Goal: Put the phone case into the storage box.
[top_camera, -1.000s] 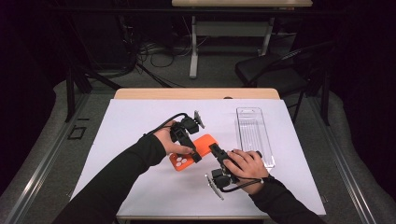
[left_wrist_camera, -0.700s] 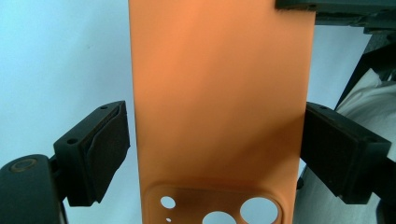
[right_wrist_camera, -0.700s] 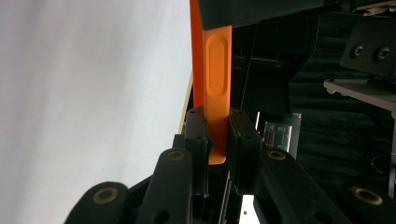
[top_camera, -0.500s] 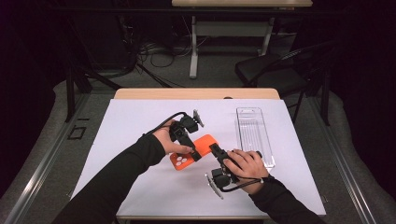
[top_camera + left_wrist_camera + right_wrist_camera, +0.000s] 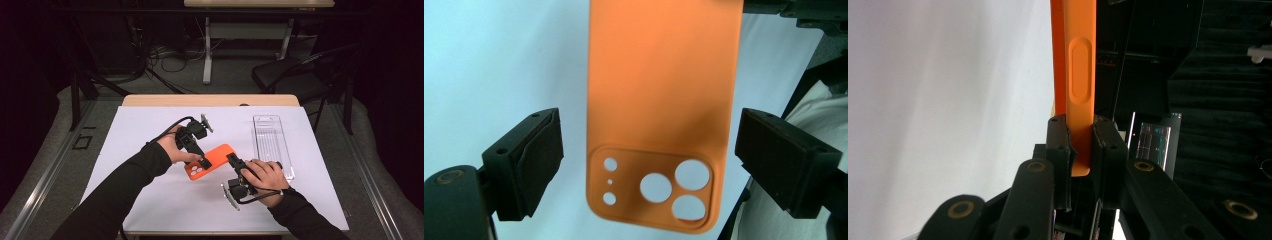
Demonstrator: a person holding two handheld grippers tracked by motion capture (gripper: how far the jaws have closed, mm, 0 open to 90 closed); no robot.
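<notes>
On the white table cover, the left gripper is held with its jaws wide apart on either side of the camera-cutout end of an orange phone case, not touching it, probably ready for a handover. The case is clamped by its other end between the shut jaws of the right gripper. At the right, a clear tray lies empty.

place: lab or recording studio | desk: covered in plain white sheet | surroundings: dark, black-draped | floor: grey, loose cables running behind the desk | furniture: black chair at the back right, second pale-topped table on white legs beyond | floor mark: square outline left of desk
</notes>
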